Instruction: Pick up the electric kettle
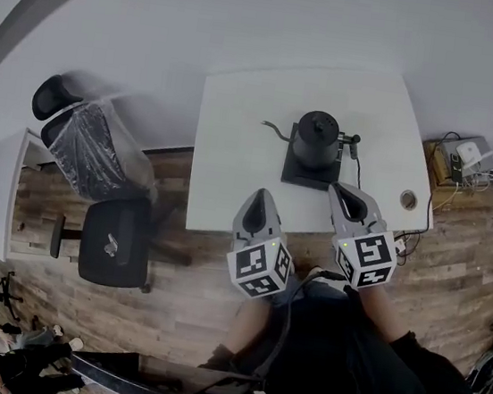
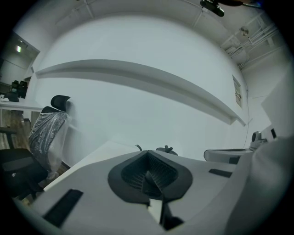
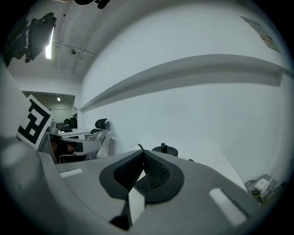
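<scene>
I see a white worktop [image 1: 235, 145] carrying a black square base [image 1: 303, 174] near its middle, the electric kettle [image 1: 315, 138] standing on it; a round grommet [image 1: 408, 199] sits at the near right corner.

I'm looking into an office: a white desk [image 1: 236, 136] at centre against a bare wall [image 1: 252, 21], a black swivel chair [image 1: 114, 244] at left, a plastic-wrapped chair [image 1: 91, 149] above it, a wood-plank floor [image 1: 171, 290], and tangled cables [image 1: 467, 167] at right.
</scene>
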`<state>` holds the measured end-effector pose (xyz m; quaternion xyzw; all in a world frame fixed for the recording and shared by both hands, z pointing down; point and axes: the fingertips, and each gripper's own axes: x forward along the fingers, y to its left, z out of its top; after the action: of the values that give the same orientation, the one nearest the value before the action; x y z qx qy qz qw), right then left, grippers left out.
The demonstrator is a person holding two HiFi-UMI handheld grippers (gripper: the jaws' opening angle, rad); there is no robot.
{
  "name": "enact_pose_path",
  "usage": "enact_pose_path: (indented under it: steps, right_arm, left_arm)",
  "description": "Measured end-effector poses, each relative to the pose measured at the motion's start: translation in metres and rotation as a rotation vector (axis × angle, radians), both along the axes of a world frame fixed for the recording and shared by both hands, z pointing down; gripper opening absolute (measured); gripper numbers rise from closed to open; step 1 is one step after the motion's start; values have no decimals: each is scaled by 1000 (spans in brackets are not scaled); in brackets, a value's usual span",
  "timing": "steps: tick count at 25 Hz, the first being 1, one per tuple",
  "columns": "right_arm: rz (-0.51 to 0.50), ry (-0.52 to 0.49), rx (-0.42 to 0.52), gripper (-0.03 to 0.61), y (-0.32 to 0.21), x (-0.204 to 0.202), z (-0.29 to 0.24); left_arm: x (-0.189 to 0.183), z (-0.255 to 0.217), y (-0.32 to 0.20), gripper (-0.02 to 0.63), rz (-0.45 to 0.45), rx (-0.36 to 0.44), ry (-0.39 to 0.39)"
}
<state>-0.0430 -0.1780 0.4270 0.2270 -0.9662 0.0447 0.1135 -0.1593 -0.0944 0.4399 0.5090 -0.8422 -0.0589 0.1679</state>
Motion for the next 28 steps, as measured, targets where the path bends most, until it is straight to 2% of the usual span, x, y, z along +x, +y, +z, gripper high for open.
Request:
enact_pose_path:
  steps: [5,9,17,22,24,28]
  right_arm:
    - [47,8,6,2,-20,-3,0]
    - [68,23,-1,2,-32,-3,5]
    - [93,56,-23,3,-59,-7,20]
    - [76,103,-27,3,-76,-14,34]
    - [88,121,-27,19,-85,-13,40]
    - [117,161,-17,56,-106,-12,51]
  left_arm:
    - [-12,-6,-23,0,32,30,13]
    - [-19,-13,-35,0,45,83,4]
    - [-32,4,-61,3,106,67,52]
    - [-50,17,-78,6,96,42,58]
    - [-57,23,-87,59,100,35,66]
    - [-69,34,-107,99,119,17,88]
